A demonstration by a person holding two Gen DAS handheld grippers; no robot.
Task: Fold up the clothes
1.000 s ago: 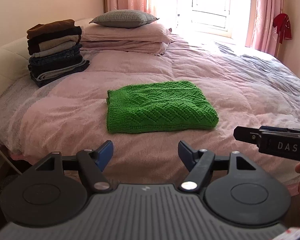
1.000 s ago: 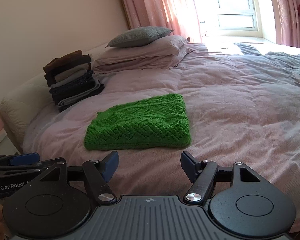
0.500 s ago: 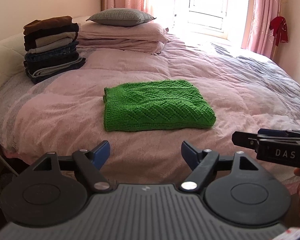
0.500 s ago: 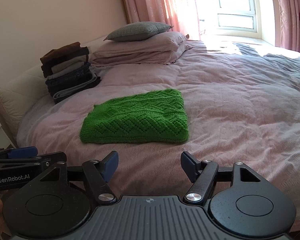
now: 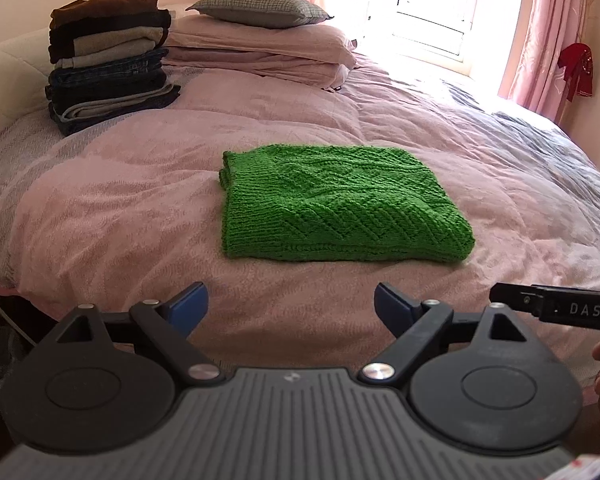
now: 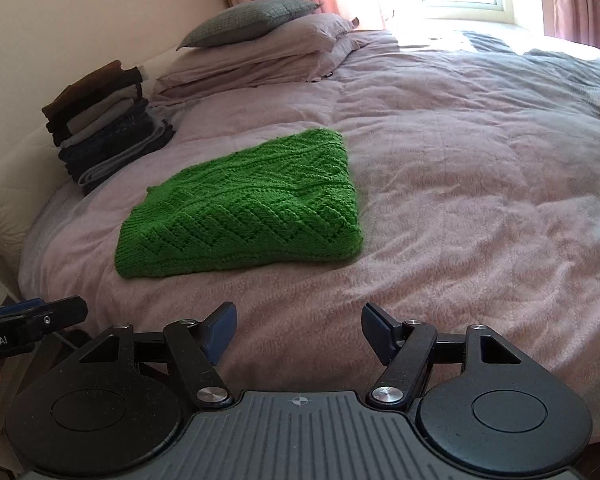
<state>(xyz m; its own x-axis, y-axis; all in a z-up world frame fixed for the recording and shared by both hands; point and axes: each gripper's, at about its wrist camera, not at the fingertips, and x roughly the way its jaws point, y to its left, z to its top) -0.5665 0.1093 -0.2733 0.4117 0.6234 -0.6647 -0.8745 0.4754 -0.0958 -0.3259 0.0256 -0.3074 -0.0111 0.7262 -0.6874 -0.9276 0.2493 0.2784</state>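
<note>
A green knitted sweater (image 5: 336,204) (image 6: 252,208) lies folded into a flat rectangle on the pink bedspread (image 5: 120,208) (image 6: 460,184). My left gripper (image 5: 291,302) hovers over the near edge of the bed, a short way in front of the sweater; its jaws are opening and hold nothing. My right gripper (image 6: 299,326) is open and empty, also short of the sweater, which lies ahead and to its left. Each view catches the other gripper at its side edge: the right one (image 5: 556,309) and the left one (image 6: 32,320).
A stack of folded dark clothes (image 5: 108,60) (image 6: 104,124) stands at the bed's far left by the white headboard. Pillows (image 5: 260,36) (image 6: 260,44) lie behind it. A sunlit window (image 5: 432,8) and pink curtains are at the back. The bed's near edge drops off at the left (image 5: 4,292).
Both grippers have moved forward and down toward the sweater, which now looks larger and closer. The left gripper's fingers stand wider apart than before.
</note>
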